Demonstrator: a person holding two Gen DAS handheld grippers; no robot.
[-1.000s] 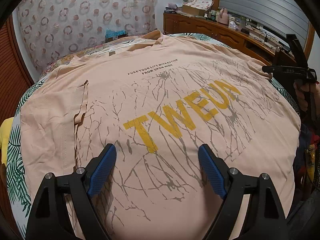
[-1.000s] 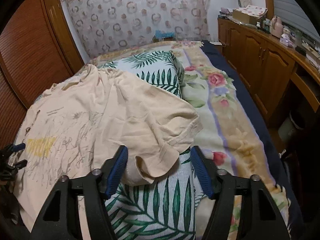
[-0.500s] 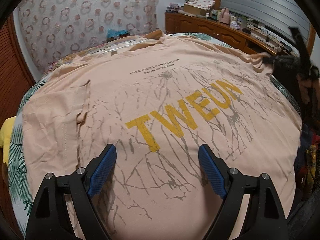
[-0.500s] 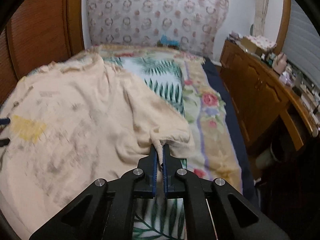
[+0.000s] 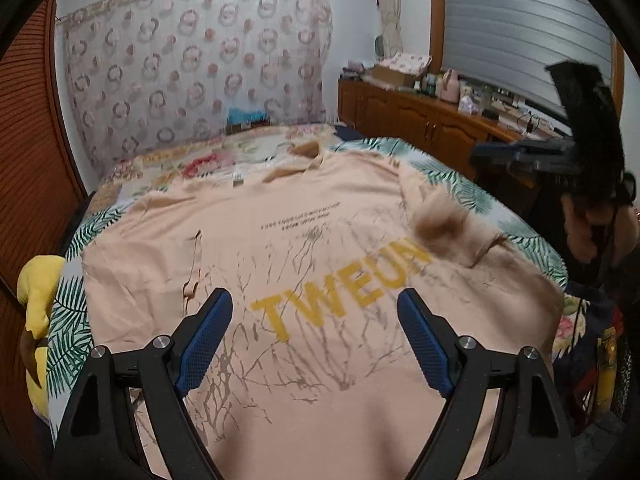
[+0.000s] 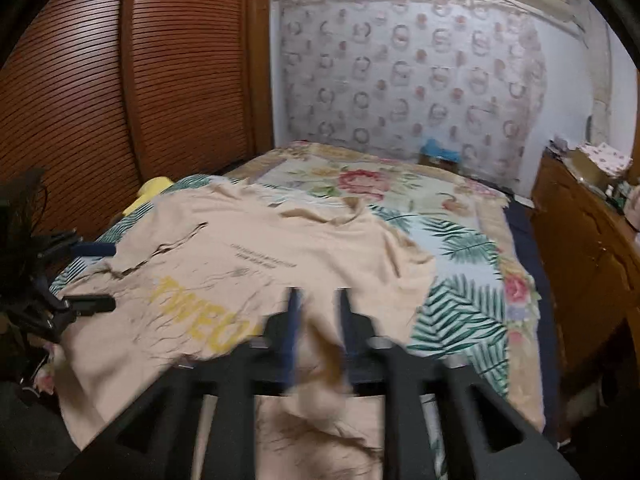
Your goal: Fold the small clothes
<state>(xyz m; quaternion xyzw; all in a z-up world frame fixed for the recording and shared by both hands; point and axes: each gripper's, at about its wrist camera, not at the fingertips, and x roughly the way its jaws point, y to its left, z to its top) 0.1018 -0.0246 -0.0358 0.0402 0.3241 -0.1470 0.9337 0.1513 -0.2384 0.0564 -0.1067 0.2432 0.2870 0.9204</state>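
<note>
Left wrist view showed the bed point(image 5: 460, 168) filling the room, its leaf-print cover a broad, flat base for folding. The shirt point(image 5: 320, 248) lay spread on it, print side up, hem toward the camera and collar toward the far wall, so both sleeves could be reached from the near edge. Its left sleeve point(image 5: 192, 264) already lay turned in over the body. The right sleeve point(image 5: 448, 224) lay in a rumpled heap across the end of the yellow lettering, probably just dropped there as the second side fold.

The left gripper point(image 5: 316, 340) hung above the lower part of the shirt with its jaws wide apart and nothing between them, apparently waiting for its turn. The right gripper point(image 6: 318, 332), seen from its own camera, was over the shirt's right side with its jaws opening. Sleeve cloth showed between and below them, but the pads did not seem to press on it, so I judged it released.

Much was hard to read. The right wrist view was smeared by motion, so the fingers and the cloth under them blurred together. In the left view the right gripper was a dark blur at the edge. The small black print on the shirt was illegible, and the near hem was cut off behind the left gripper's frame.
</note>
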